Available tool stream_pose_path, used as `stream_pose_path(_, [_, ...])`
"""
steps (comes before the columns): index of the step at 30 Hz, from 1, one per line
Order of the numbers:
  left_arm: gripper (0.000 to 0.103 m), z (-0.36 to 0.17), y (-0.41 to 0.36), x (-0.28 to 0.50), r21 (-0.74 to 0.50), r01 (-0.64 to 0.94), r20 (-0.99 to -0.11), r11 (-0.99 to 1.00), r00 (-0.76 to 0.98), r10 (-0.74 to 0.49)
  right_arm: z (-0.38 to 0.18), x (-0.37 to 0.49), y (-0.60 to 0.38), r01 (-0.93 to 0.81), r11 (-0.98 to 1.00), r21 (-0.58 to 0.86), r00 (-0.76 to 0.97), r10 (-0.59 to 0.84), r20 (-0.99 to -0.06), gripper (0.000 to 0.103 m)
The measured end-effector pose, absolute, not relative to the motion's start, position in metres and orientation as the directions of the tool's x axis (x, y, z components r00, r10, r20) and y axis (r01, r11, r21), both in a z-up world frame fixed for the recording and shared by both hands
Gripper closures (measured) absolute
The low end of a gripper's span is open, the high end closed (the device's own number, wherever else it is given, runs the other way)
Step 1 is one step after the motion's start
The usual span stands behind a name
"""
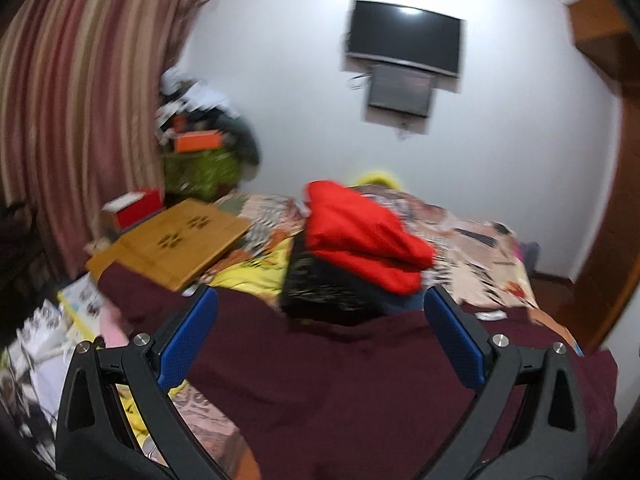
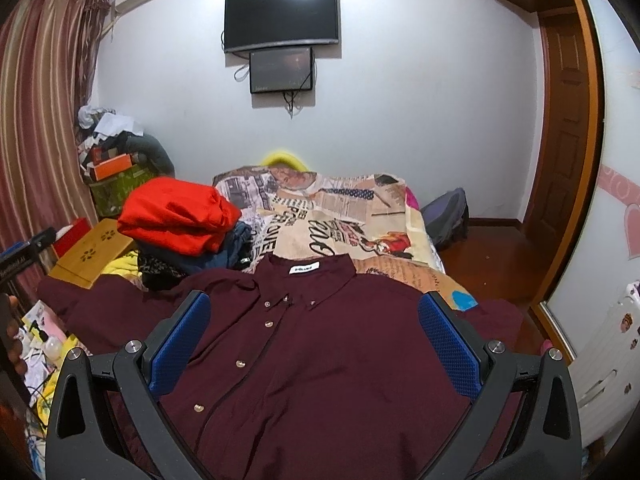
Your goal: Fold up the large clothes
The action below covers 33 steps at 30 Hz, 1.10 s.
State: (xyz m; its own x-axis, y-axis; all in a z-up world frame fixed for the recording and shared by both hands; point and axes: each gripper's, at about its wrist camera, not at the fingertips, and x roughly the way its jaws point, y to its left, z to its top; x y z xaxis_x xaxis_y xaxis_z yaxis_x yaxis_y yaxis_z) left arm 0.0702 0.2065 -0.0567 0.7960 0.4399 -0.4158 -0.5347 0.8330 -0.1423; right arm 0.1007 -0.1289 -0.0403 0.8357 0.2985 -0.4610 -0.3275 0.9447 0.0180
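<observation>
you had one dark maroon button-up shirt (image 2: 320, 344) spread front-up across the near end of the bed (image 2: 384, 216), its collar and white neck label toward the wall. five pale buttons showed on it in the right wrist view: three small ones at the collar and placket top, then more running down the front toward you. your left gripper (image 1: 320, 332) hung over the shirt with both blue-padded fingers (image 1: 188, 340) spread wide and nothing between them. your right gripper (image 2: 314, 336) stood the same way, jaws apart, over the shirt's chest, holding nothing.

beyond the shirt's collar, to the left, sat one pile of clothes: a folded bright red garment (image 2: 176, 212) on top, dark blue and black patterned pieces (image 2: 168, 268) under it. left of the shirt lay one flat wooden lap tray with flower cut-outs (image 2: 92, 254), and past it one red box (image 2: 74, 234). one green basket (image 2: 120, 192) stood in the corner by the striped curtain (image 2: 36, 120), heaped with an orange box (image 2: 114, 166) and loose clothes. two dark screens hung on the wall above the shirt, a wide television (image 2: 280, 18) and a smaller one (image 2: 280, 70) just under it.
</observation>
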Motion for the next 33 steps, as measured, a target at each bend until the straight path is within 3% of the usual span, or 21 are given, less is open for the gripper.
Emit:
stream_pose_path(5, [0.0, -0.094, 0.288, 0.076, -0.149, -0.654, -0.536, 0.741, 0.684, 0.496, -0.053, 0.121, -0.12, -0.335, 0.942, 0.016, 0.807, 0.296, -0.511, 0.0])
stream_pose_path(13, [0.001, -0.194, 0.41, 0.065, -0.374, -0.75, -0.755, 0.546, 0.588, 0.291, -0.069, 0.142, -0.107, -0.347, 0.937, 0.03, 0.754, 0.298, -0.585, 0.0])
stream_pose_path(16, [0.014, -0.227, 0.434, 0.057, -0.466, -0.762, -0.781, 0.449, 0.593, 0.196, -0.074, 0.15, -0.101, -0.348, 0.937, 0.027, 0.741, 0.292, -0.605, 0.0])
stream_pose_path(26, [0.02, -0.289, 0.48, 0.058, -0.647, -0.727, -0.742, 0.23, 0.669, 0.028, -0.086, 0.167, -0.092, -0.346, 0.938, 0.029, 0.706, 0.281, -0.65, 0.0])
stream_pose_path(28, [0.03, -0.297, 0.484, 0.063, -0.696, -0.684, -0.703, 0.216, 0.711, -0.012, -0.087, 0.17, -0.089, -0.345, 0.938, 0.028, 0.701, 0.278, -0.657, 0.0])
stream_pose_path(32, [0.076, -0.315, 0.489, 0.072, -0.686, -0.704, -0.721, 0.185, 0.692, -0.036, -0.09, 0.172, -0.088, -0.345, 0.938, 0.029, 0.692, 0.275, -0.668, 0.0])
stream_pose_path(33, [0.08, -0.313, 0.486, 0.076, -0.661, -0.721, -0.74, 0.209, 0.672, -0.02, -0.091, 0.172, -0.087, -0.344, 0.938, 0.027, 0.691, 0.273, -0.669, 0.0])
